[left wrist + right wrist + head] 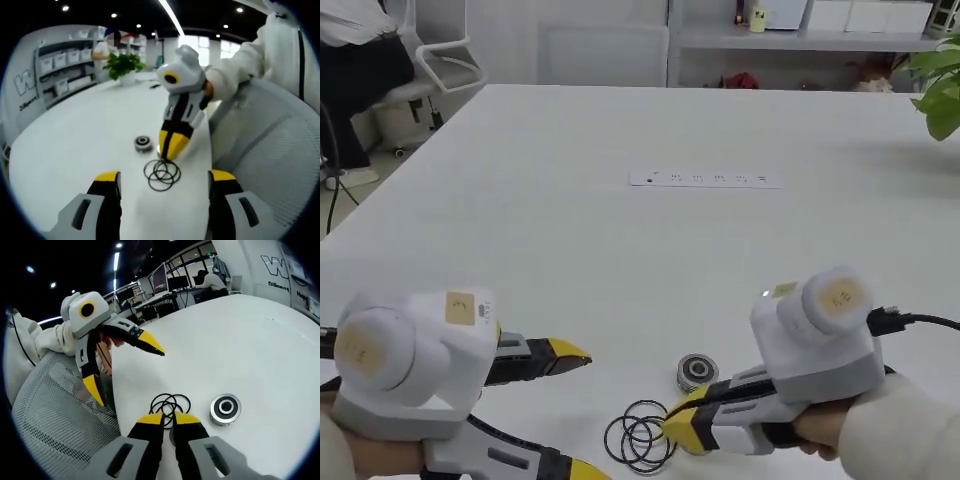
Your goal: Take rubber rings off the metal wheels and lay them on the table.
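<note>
Left gripper [580, 413] gapes open; right gripper [168, 419] is clenched, perhaps pinching the tangled black rubber rings [638, 437] beside a small round metal wheel [697, 371].

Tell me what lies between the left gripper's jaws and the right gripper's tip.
Black rubber rings piled on the table, just before the right gripper, in the left gripper view.

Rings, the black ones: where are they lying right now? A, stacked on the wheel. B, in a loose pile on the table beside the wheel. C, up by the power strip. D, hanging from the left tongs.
B: the rings lie overlapping on the table, apart from the wheel, right at the tips of the right tongs.
</note>
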`<action>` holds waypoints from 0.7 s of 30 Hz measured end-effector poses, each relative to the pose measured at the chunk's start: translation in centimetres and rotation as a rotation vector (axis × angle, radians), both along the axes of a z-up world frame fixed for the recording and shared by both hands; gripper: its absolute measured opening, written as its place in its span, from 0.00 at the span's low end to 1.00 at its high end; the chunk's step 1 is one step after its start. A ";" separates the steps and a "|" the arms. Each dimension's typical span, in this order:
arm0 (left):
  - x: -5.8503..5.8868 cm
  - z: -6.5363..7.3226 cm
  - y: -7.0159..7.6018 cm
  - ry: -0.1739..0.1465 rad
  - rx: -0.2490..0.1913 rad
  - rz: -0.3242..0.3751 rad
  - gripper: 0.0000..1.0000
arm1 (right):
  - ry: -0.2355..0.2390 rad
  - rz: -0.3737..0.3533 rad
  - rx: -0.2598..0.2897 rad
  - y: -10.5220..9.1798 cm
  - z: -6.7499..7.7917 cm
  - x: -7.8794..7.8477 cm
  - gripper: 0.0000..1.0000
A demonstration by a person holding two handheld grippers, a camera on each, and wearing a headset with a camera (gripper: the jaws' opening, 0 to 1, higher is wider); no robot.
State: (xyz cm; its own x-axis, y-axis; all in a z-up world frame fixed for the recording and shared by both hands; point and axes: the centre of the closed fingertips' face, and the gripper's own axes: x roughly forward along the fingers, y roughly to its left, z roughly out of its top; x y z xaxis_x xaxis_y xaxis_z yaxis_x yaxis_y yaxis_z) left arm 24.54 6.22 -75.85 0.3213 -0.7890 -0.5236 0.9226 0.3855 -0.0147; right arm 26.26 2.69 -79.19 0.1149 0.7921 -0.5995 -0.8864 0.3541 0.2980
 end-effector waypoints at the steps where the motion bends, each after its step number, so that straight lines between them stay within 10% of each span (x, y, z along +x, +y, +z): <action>1: 0.0 0.0 0.0 0.000 0.001 0.001 0.72 | -0.003 -0.001 0.002 0.0 0.1 0.1 0.05; 21: 0.3 1.6 0.4 -0.007 -0.053 0.044 0.76 | -0.116 0.004 0.096 -0.7 4.5 1.4 0.29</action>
State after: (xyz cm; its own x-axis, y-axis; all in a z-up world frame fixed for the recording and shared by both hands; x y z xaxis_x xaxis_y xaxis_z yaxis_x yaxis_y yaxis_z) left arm 24.80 6.64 -74.30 0.3597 -0.8006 -0.4792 0.9051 0.4243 -0.0294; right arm 27.66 1.97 -74.67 0.1756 0.8456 -0.5041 -0.9182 0.3254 0.2260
